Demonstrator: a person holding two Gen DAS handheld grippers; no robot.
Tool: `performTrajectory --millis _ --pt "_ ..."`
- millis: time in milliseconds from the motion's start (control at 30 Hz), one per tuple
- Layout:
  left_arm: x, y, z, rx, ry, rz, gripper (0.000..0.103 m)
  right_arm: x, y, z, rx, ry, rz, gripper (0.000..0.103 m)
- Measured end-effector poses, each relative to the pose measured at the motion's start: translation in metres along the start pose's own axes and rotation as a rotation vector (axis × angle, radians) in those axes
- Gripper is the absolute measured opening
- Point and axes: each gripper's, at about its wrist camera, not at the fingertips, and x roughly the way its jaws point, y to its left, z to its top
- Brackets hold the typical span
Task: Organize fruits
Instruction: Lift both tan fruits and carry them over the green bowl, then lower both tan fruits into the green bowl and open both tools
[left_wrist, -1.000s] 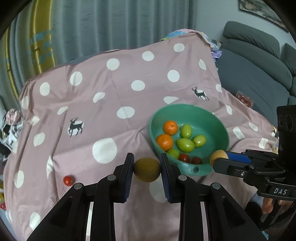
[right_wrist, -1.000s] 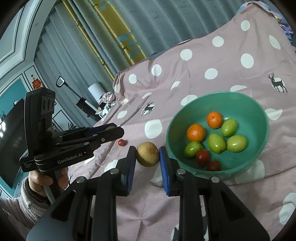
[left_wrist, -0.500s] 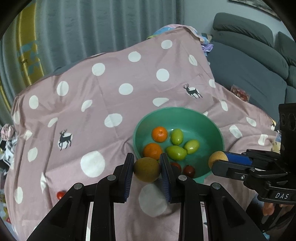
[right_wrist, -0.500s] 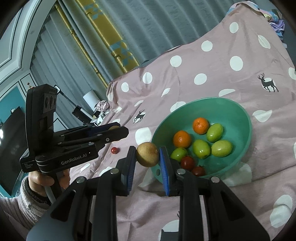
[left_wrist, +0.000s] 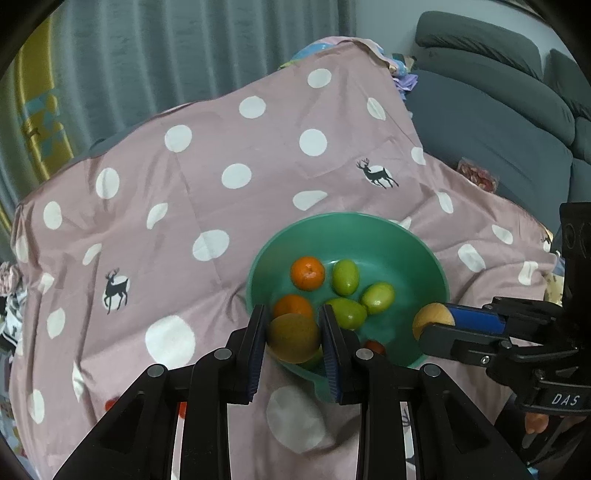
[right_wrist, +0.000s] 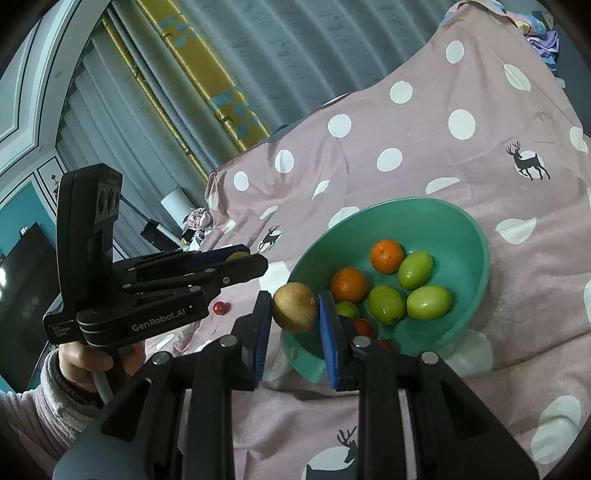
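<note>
I have a brownish-yellow fruit (left_wrist: 293, 336) pinched in my left tongs (left_wrist: 293, 341), held over the near rim of the green bowl (left_wrist: 369, 229). My right tongs (right_wrist: 294, 314) pinch a second, tan fruit (right_wrist: 294, 312) with a dull, rough skin, just beside the bowl's near-left edge in that view; from the left camera it shows at the bowl's right rim.

The bowl is round, smooth and deep, and looks like plastic. In it I count two oranges (right_wrist: 386, 255) with dimpled peel, four glossy green oval fruits (right_wrist: 428, 302), one of them half hidden behind the right tongs, and at least two small red fruits (right_wrist: 364, 328) mostly hidden behind the tongs.

One more small red round fruit (right_wrist: 220, 307) lies on the cloth, apart from the bowl to the left.

The bowl sits on a soft, wrinkled pink cloth (left_wrist: 229, 229) printed with white dots and dark deer, draped over the surface. Beyond it hang grey pleated curtains (left_wrist: 184, 48), and a grey sofa (left_wrist: 491, 96) stands to the right. A hand (right_wrist: 85, 360) in a fuzzy pale sleeve grips the left tool's handle.
</note>
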Motion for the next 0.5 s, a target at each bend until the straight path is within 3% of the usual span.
performTrajectory --millis 500 --pt "0.024 -0.007 0.006 0.023 0.032 0.005 0.029 0.003 -0.016 0.000 0.033 -0.006 -0.002 0.026"
